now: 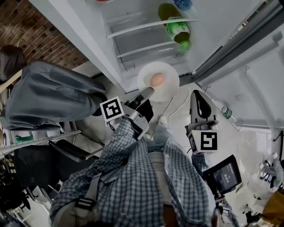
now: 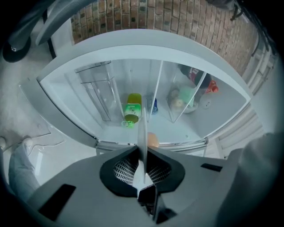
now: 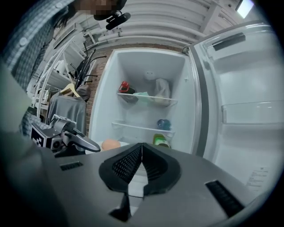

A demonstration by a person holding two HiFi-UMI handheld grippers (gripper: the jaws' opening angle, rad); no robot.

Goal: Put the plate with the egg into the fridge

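Note:
A white plate with a brown egg on it hangs in front of the open fridge. My left gripper is shut on the plate's near rim. In the left gripper view the plate is edge-on between the jaws, with the egg just right of it. My right gripper is shut, holds nothing, and stays to the right of the plate. The right gripper view shows the egg and the left gripper at the left.
A green bottle lies on a lower fridge shelf, beside a blue item. The fridge door stands open at the right with a bottle in its rack. A grey-draped chair is at the left.

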